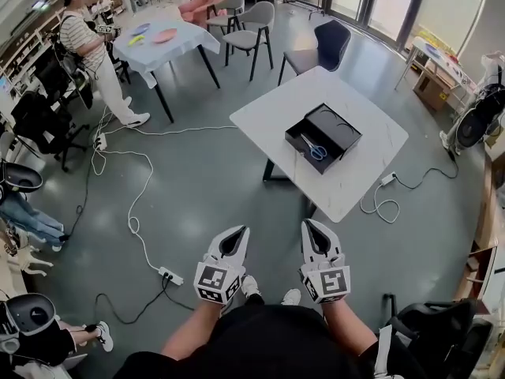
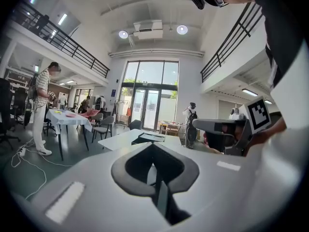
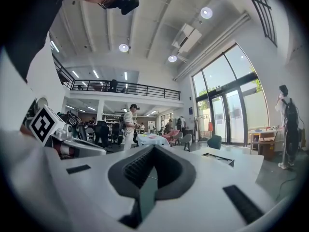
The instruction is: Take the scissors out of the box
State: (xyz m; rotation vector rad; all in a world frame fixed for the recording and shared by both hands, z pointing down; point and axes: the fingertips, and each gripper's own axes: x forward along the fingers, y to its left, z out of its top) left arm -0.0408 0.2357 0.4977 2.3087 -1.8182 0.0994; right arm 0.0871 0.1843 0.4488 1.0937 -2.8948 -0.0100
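Note:
A black box point(image 1: 335, 129) lies open on the white table point(image 1: 268, 113), well ahead of me. Blue-handled scissors point(image 1: 315, 148) rest inside its nearer part. My left gripper point(image 1: 238, 232) and right gripper point(image 1: 309, 226) are held side by side low in the head view, over the floor and short of the table. Both are shut with nothing between the jaws. The left gripper view shows its jaws point(image 2: 153, 145) closed, with the box point(image 2: 147, 138) small and far off. In the right gripper view the jaws point(image 3: 153, 147) are closed too, and the box point(image 3: 218, 158) lies to the right.
A power strip point(image 1: 170, 275) and white cables trail over the floor to my left. Another cable point(image 1: 383, 200) lies by the table's right side. A dark chair point(image 1: 319, 46) stands behind the table. A person point(image 1: 91, 50) stands by a second table point(image 1: 162, 42) at far left.

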